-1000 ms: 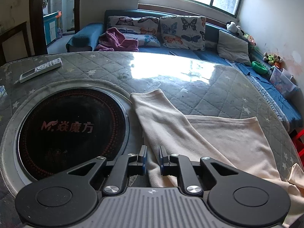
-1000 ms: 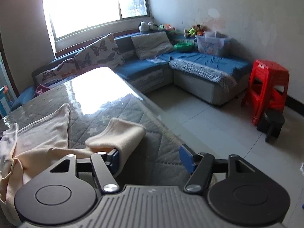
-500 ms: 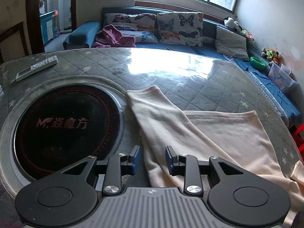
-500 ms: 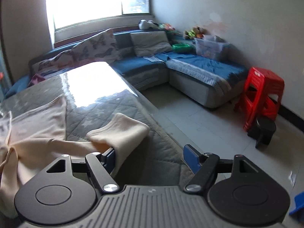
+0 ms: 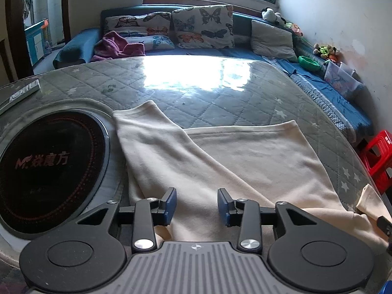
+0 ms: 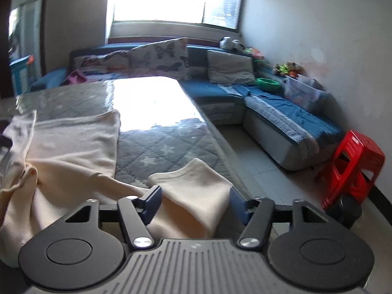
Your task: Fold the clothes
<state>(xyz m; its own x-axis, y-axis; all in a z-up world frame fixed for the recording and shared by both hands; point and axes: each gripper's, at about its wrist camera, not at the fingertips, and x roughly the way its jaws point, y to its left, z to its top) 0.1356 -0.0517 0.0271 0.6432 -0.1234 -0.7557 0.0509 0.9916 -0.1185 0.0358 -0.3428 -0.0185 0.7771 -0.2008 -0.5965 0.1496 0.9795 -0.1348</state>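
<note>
A cream long-sleeved garment point(image 5: 245, 156) lies spread on the grey quilted table point(image 5: 196, 93). One sleeve point(image 5: 152, 142) is folded slantwise across its body. My left gripper point(image 5: 197, 205) hovers over the near end of that sleeve. Its jaws are opening and the pads stand apart from the cloth. In the right wrist view the garment point(image 6: 68, 147) lies at the left, and its other sleeve point(image 6: 196, 183) lies near the table's right edge. My right gripper point(image 6: 194, 203) straddles that sleeve's cuff. Its jaws are closing with the cuff between them, and the pads do not squeeze it.
A round black cooktop point(image 5: 49, 161) is set into the table at the left, with a remote control point(image 5: 24, 90) beyond it. Past the table's right edge lie bare floor, a blue sofa point(image 6: 281, 107) and a red stool point(image 6: 352, 169).
The left gripper's jaws have spread and it has shifted right over the folded sleeve. The right gripper has rolled and moved onto the other sleeve's cuff, which now lies between its narrowing jaws.
</note>
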